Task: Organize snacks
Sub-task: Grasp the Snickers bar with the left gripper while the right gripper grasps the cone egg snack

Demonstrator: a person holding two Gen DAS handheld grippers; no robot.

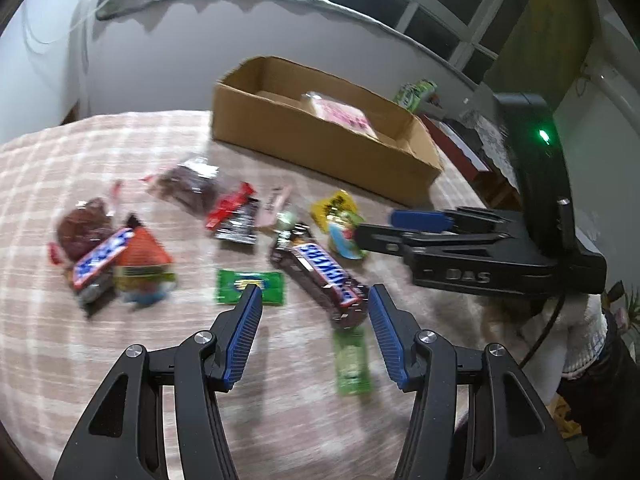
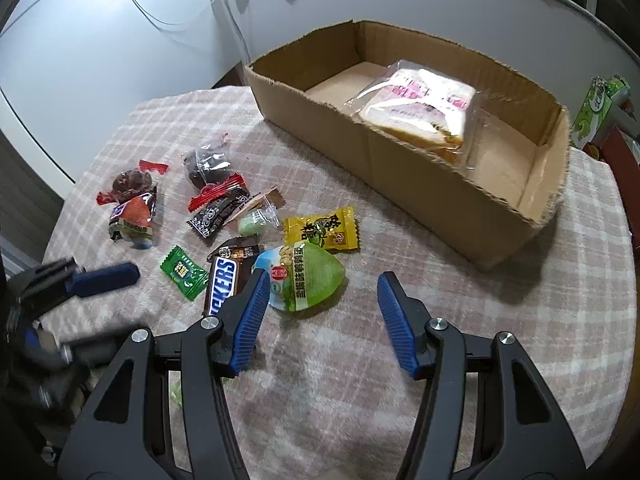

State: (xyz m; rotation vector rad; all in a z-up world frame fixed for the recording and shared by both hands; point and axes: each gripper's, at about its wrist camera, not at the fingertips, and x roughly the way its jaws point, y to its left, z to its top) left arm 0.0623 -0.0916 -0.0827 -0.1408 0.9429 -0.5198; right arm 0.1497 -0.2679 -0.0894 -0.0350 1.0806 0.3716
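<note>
Snacks lie scattered over a surface (image 2: 400, 380) covered in a soft, fuzzy cloth with a pale pink-and-white check. Nearest the right tongs (image 2: 322, 296) is a rounded green pouch (image 2: 308, 280) of glossy film printed with peanuts, its edge just beside the left-hand blue pad. Touching it on the far side is a flat yellow sachet (image 2: 322, 228) with crimped ends. A dark brown Snickers bar (image 2: 222, 286) with white-and-blue lettering lies to the left of the pouch, and a small green crimped sachet (image 2: 184, 274) sits beside that. Farther off are a black wrapper with red crimped ends (image 2: 218, 208), two clear packets holding dark brown lumps (image 2: 208, 164), and a small heap with an orange triangular pack (image 2: 136, 212).

Beyond them stands a shallow cardboard box (image 2: 400, 168) of plain brown corrugated board with ragged, torn top edges. Inside it rests a clear-wrapped sandwich (image 2: 424, 108) with pink print.

Both tongs stand released, with ribbed blue pads apart and nothing between them. In its own wrist view the left tongs (image 1: 316, 296) hover over the Snickers bar (image 1: 324, 272), blurred.
</note>
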